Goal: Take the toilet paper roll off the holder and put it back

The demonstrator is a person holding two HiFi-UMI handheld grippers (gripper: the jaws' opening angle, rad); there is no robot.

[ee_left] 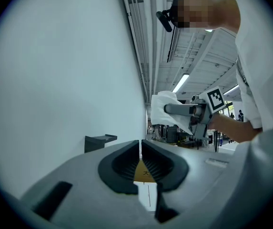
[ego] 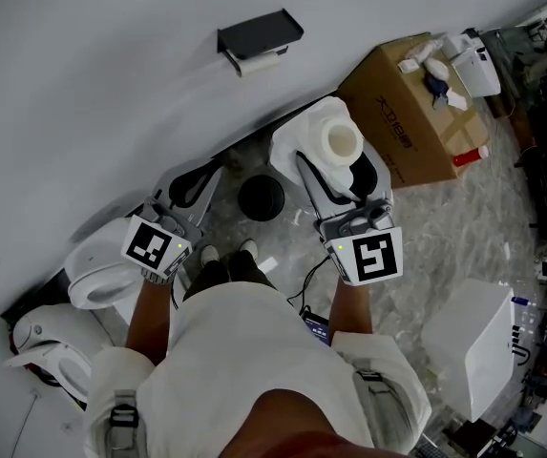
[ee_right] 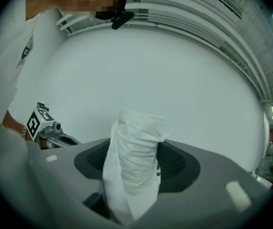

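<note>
head view shows the toilet paper roll [ego: 335, 134] off the holder [ego: 259, 36] and clamped in the right tool [ego: 340, 175] — its jaws press the roll's sides. in the right gripper view the roll [ee_right: 136, 151] stands upright between the pads, with a loose tail of paper hanging below. the holder sits on the wall [ego: 111, 84] at about 11 o'clock from the roll, well apart. the roll's open core end faces up toward the head camera, so i judge its long axis will need turning to match the holder's bar, which no view shows clearly. the left tool [ego: 189, 187], at about 7 o'clock from the holder, has its jaws together on nothing — the return falls to the right tool.
</note>
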